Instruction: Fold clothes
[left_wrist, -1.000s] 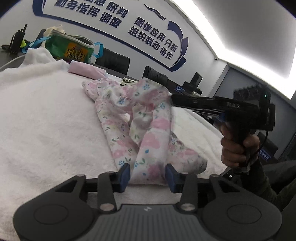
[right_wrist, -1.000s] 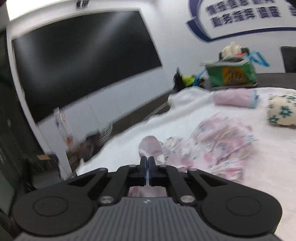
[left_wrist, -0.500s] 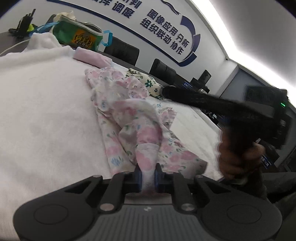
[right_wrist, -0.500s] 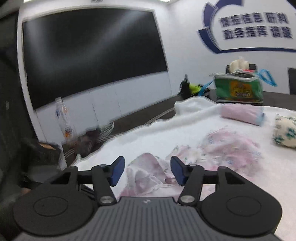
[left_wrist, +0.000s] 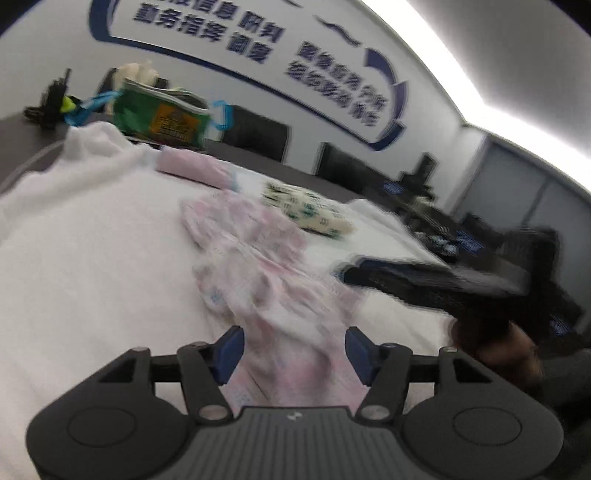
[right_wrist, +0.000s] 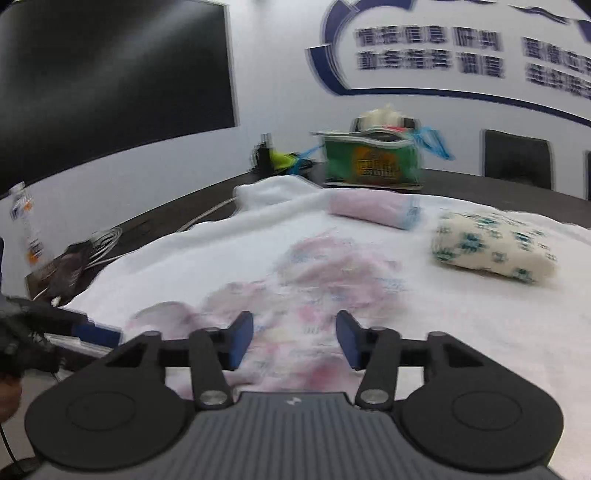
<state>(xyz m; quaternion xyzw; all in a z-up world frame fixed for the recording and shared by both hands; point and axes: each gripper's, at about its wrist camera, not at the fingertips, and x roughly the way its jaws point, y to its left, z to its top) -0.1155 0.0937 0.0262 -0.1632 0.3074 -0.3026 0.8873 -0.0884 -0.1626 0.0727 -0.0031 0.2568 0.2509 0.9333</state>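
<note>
both grippers have let go since half a second ago, when the left one pinched the floral garment. left gripper now hangs with fingers spread over the crumpled pink floral garment, which lies loose on the white towel near its front edge. right gripper is released too, fingers apart above the same cloth. toward the far edge sit a pink roll and a cream roll with green print; a green bag stands beyond on the desk.
</note>
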